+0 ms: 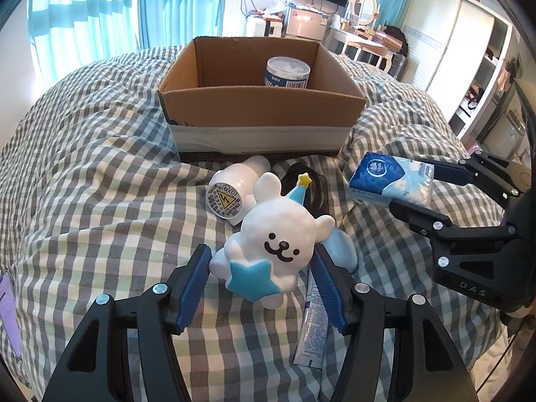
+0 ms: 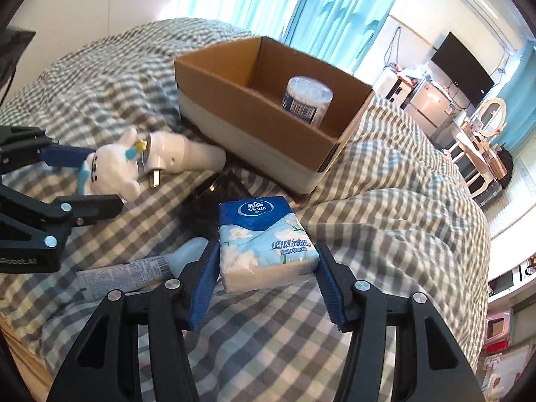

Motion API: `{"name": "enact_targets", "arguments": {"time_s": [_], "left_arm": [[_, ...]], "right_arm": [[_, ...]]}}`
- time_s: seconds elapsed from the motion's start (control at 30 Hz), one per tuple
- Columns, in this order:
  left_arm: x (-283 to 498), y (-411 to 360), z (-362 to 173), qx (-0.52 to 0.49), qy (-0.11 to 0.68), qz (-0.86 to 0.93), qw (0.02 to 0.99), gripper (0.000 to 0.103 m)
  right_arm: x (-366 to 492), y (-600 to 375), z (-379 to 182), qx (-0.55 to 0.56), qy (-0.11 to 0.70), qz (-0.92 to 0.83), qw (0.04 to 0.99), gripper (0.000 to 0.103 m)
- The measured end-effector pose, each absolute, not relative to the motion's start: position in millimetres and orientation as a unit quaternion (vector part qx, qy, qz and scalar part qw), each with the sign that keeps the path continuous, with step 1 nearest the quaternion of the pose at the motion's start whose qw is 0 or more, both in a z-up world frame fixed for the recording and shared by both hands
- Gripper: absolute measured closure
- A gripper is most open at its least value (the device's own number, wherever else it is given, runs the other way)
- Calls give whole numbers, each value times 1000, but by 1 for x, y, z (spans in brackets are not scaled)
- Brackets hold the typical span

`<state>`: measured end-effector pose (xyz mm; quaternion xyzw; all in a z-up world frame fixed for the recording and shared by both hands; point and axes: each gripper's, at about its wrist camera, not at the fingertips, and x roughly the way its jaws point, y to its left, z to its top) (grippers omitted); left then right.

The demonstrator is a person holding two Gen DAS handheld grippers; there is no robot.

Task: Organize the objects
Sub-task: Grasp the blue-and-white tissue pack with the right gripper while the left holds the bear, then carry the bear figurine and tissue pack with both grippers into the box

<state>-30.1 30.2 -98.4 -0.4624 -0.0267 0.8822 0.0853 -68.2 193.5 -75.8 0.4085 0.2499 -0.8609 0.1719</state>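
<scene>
While our right gripper (image 2: 268,264) pinches the soft tissue pack (image 2: 264,241) aloft, it may slip short of the cardboard box (image 2: 254,117). Our left gripper (image 1: 259,261) has its jaws spread around the bear figurine (image 1: 278,234), which could topple.

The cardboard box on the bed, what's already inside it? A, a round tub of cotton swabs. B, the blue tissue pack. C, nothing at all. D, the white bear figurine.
A: a round tub of cotton swabs stands inside the cardboard box, while the bear figurine sits on the bed and the tissue pack is in the right gripper.
</scene>
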Motion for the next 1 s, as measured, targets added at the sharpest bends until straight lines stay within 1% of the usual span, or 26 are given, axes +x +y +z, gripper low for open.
{"name": "enact_targets", "arguments": {"time_s": [0.5,1.0], "left_arm": [[-30,32,-74,-439,-26,893,91,40],[-55,20,-23,-393,-21,916,80,40]], "right_arm": [[-54,189,-26,360,232,-887,176,48],[-59,180,12,328,191,-907,180,48]]}}
